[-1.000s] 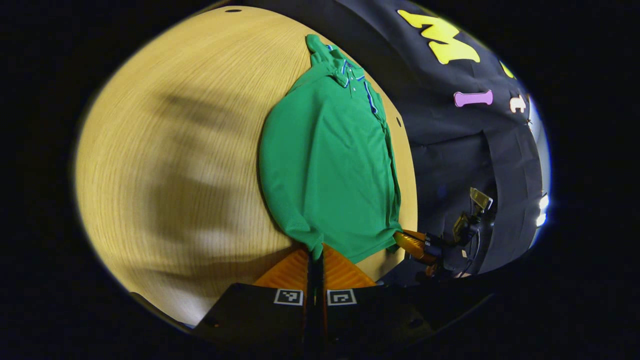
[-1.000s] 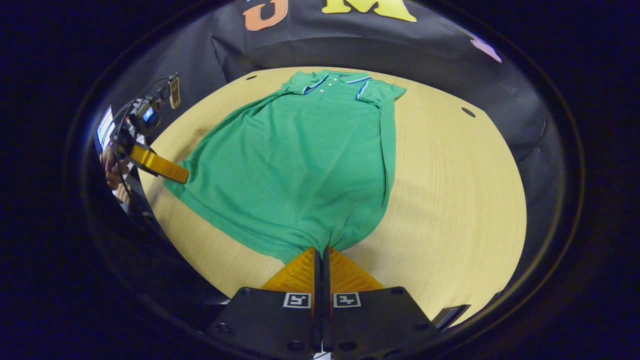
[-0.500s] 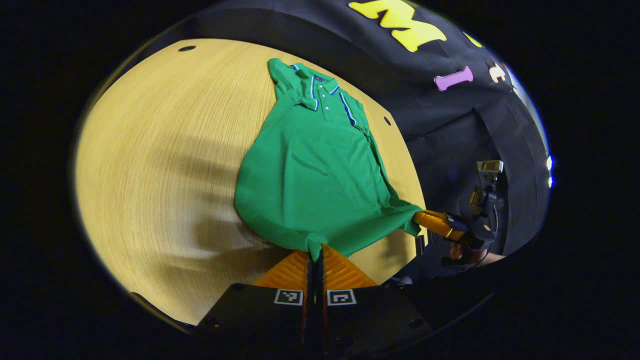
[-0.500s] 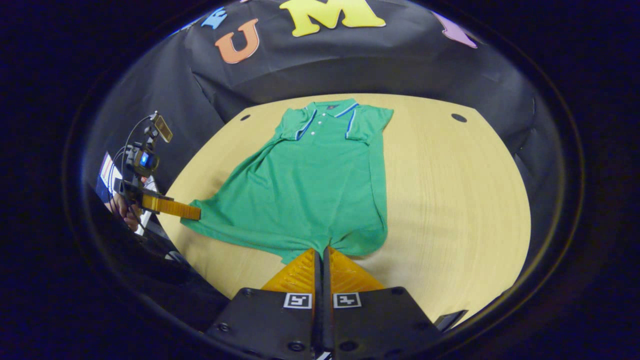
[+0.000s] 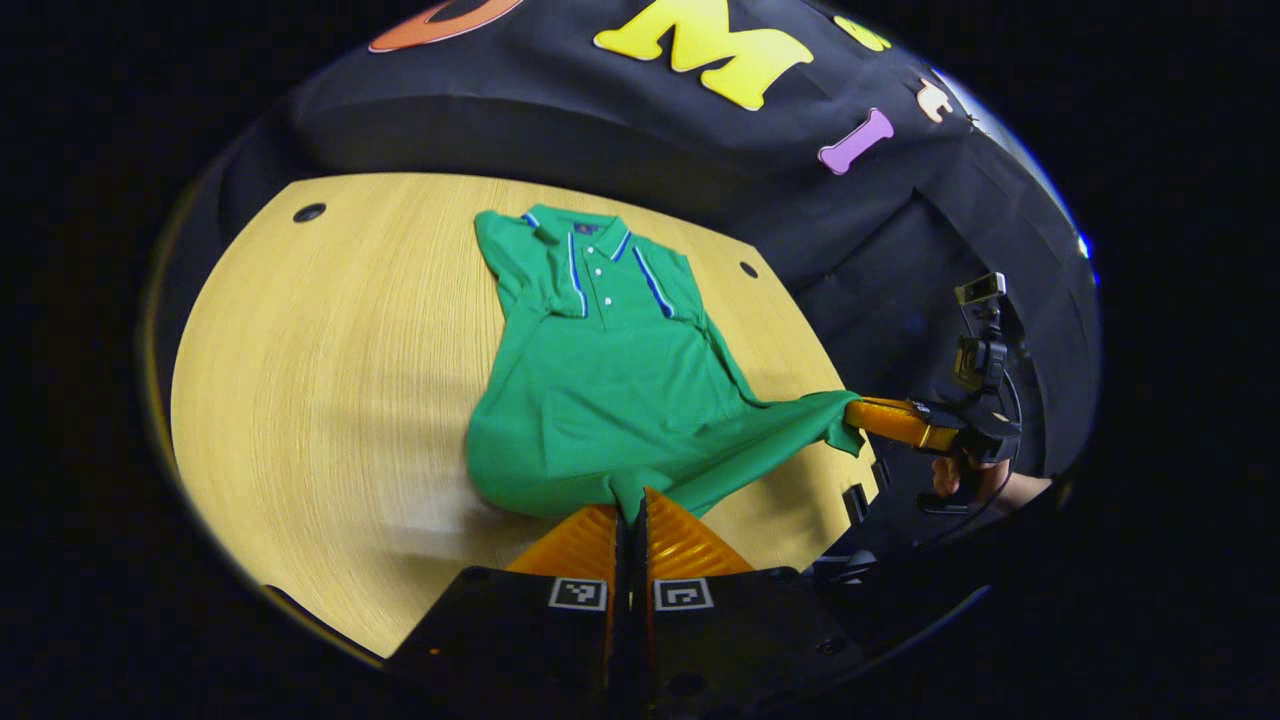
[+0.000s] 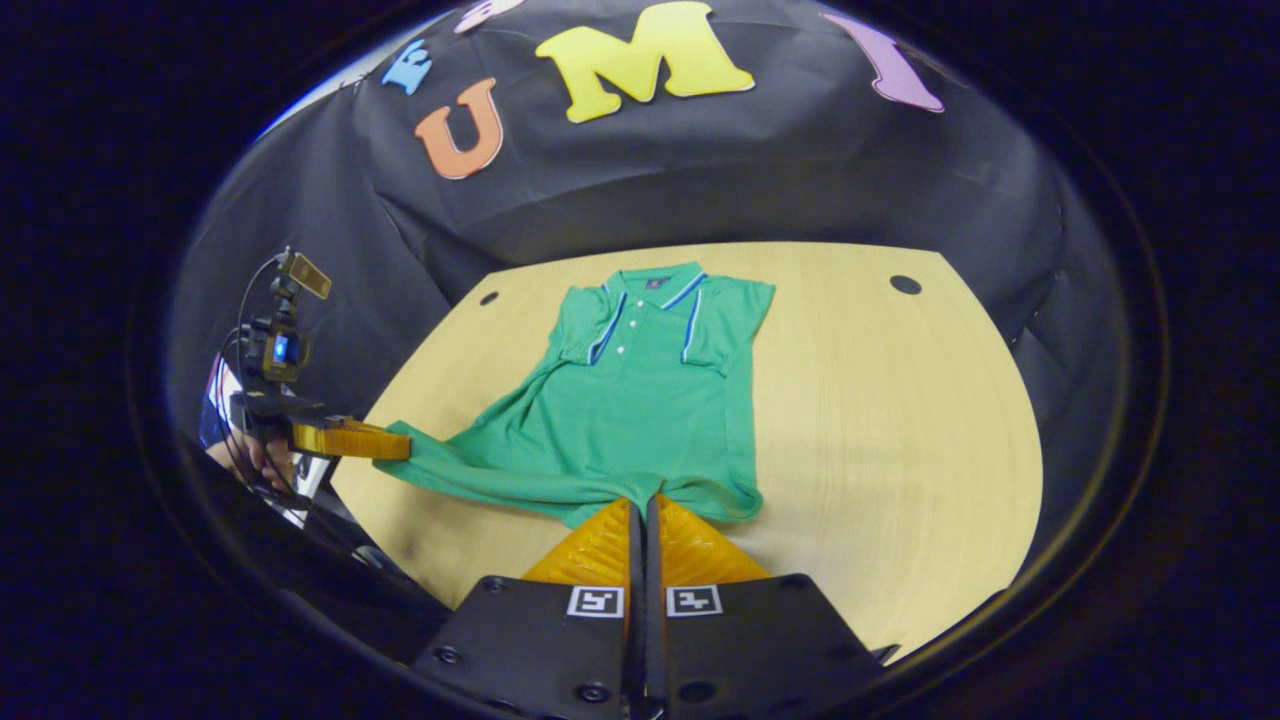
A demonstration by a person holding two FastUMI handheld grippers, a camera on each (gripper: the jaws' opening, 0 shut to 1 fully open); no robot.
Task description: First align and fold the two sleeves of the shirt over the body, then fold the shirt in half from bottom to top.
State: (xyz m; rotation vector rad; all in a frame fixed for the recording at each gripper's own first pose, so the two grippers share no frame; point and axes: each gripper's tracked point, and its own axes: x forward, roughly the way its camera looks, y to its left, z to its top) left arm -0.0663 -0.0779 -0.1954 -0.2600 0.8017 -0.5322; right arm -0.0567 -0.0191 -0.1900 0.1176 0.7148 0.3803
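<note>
While both tongs apparently pinch hem [image 6: 640, 496], table [image 6: 900, 430] lies open.

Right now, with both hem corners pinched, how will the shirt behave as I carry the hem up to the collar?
Probably floppy: the shirt sags and wrinkles between the left gripper and right gripper. It looks light, stretching taut at the corners. The hem's middle may droop and drag on the table.
</note>
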